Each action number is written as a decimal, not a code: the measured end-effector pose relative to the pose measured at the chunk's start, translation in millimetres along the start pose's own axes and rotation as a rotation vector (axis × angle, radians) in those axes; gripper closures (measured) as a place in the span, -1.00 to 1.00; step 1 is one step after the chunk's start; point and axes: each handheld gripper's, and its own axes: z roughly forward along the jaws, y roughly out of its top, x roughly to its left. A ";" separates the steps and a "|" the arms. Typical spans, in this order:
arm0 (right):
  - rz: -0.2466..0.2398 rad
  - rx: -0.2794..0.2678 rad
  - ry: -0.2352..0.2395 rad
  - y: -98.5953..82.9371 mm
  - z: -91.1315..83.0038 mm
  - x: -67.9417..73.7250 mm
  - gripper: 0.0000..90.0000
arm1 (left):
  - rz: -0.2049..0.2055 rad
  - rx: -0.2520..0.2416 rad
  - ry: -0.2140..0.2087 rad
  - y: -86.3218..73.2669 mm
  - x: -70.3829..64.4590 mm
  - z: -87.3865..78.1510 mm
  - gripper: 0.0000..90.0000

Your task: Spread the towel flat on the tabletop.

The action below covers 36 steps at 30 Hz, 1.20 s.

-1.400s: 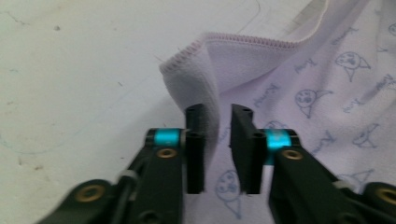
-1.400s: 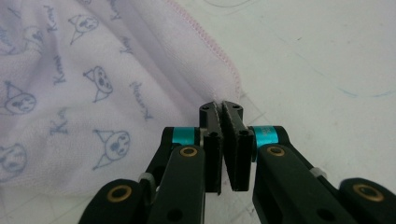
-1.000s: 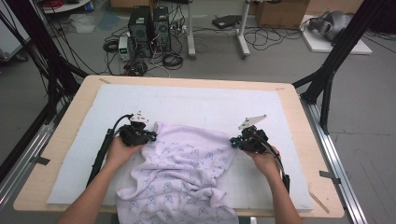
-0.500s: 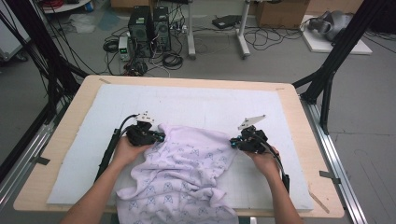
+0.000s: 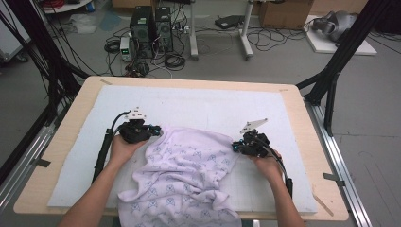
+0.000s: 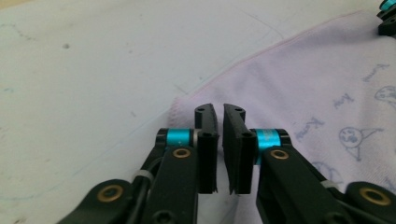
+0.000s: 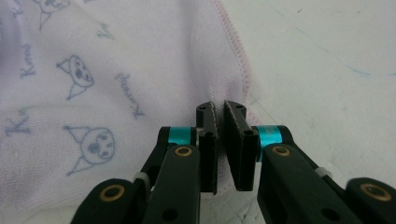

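High view overhead facing forward, both gripper views close, sharing the towel [image 5: 182, 175]

Even, diffuse overhead light; no hard shadows, no glare. High view soft, low in detail, floor cables smeared. White table mat [image 5: 198, 106] bright, near washed out. Soft shadow under towel [image 5: 189, 175] folds. In gripper views, near black jaw arms blurred, towel print [image 7: 88, 140] fairly sharp, mat beyond towel hem going soft. Mild wide-angle stretch at edges.

Your left gripper [image 6: 219, 116] has its black jaws nearly together, a thin gap between them, over the corner of the pale lilac printed cloth [image 6: 322, 88] ahead.
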 end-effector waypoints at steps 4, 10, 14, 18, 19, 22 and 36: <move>0.000 -0.016 0.005 -2.1 0.0 -1.1 0.85 | 0.015 0.020 0.008 -1.6 -0.3 8.7 0.93; 0.002 -0.015 0.004 -2.2 0.0 -1.0 0.84 | 0.062 0.067 0.034 -4.0 -12.5 28.4 0.70; 0.000 -0.016 0.003 -2.1 0.3 -1.0 0.83 | 0.072 0.065 0.051 -3.3 -14.1 30.1 0.61; 0.003 -0.015 0.003 -1.9 0.7 -1.5 0.83 | 0.093 0.068 0.036 -2.9 -17.1 31.7 0.88; 0.004 -0.016 0.001 -1.8 0.9 -1.3 0.83 | 0.105 0.074 0.046 -2.1 -19.1 31.9 0.91; 0.003 -0.017 -0.001 -1.8 0.9 -1.1 0.83 | 0.120 0.088 0.063 -0.9 -21.8 29.2 0.96; -0.003 -0.016 -0.006 -0.9 -0.3 -0.5 0.82 | 0.120 0.087 0.148 4.4 1.5 -29.2 0.97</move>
